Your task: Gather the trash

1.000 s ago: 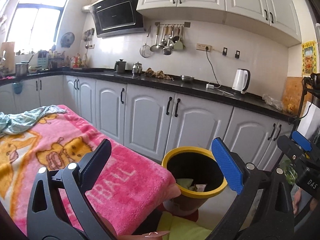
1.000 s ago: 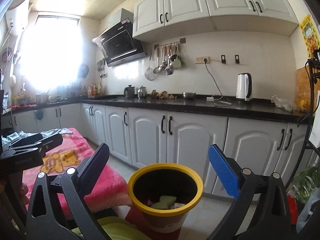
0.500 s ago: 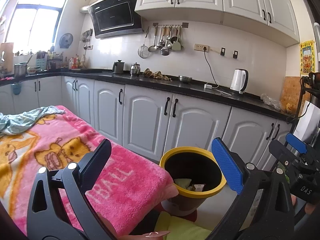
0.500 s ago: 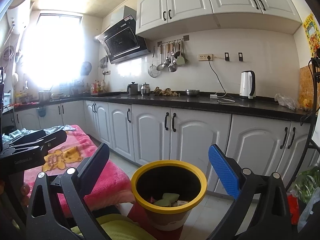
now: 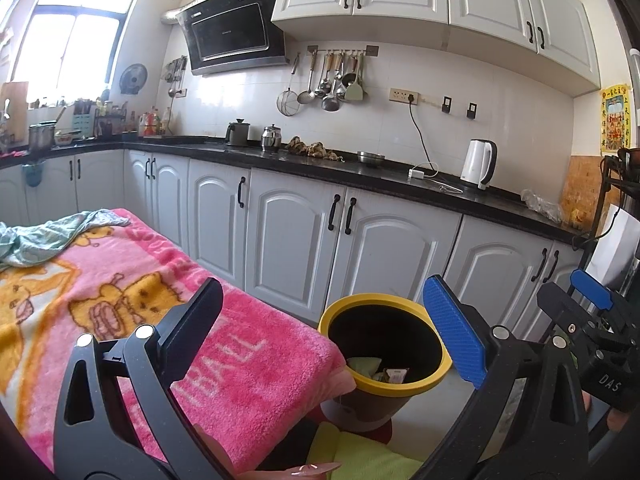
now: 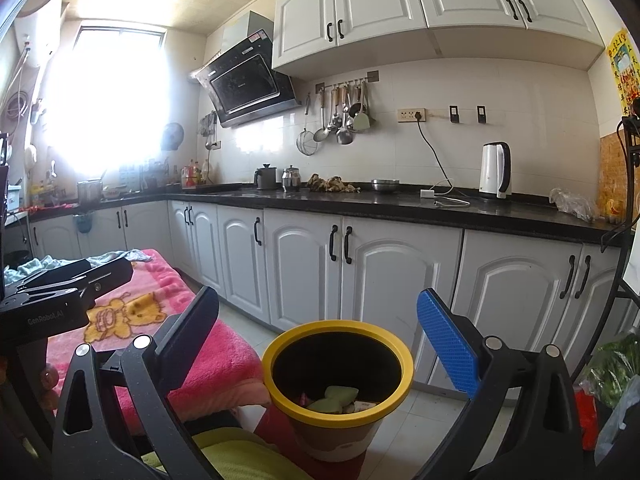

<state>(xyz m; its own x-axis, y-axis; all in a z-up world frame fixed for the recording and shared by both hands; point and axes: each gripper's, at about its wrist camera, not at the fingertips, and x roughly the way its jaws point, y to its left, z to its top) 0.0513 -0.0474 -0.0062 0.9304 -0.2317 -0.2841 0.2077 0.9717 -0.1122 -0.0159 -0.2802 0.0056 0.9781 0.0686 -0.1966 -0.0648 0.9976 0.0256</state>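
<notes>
A: Eyes on the yellow-rimmed bin (image 6: 338, 384), standing on the floor right at the end of the pink blanket (image 5: 120, 320). What's inside?

B: Trash at the bottom (image 6: 334, 398): a pale green piece lying on top, a small packet beside it. From the left wrist view the same heap (image 5: 378, 368) sits low against the dark inner wall, with plenty of depth above it.

A: And the grippers?

B: The left gripper (image 5: 320, 320) is spread wide, nothing between its black and blue fingers. The right gripper (image 6: 318, 332) is just as wide and just as empty, and the bin's mouth sits framed between its fingers.

A: What's crowding them?

B: The blanket's corner nearly touches the bin's rim on the left. A crumpled pale green cloth (image 5: 48, 236) lies at the blanket's far end. Behind the bin runs a row of white base cabinets (image 6: 372, 280) under a black countertop (image 6: 400, 206), with a white kettle (image 6: 496, 168) well apart, over on the right. Something yellow-green (image 6: 224, 456) lies low in front of the bin, and a bag of greens (image 6: 612, 368) sits at the far right.

A: Room to move?

B: Tiled floor (image 6: 420, 420) lies open between bin and cabinets. The bin's top is uncovered, and nothing stands above it.
</notes>
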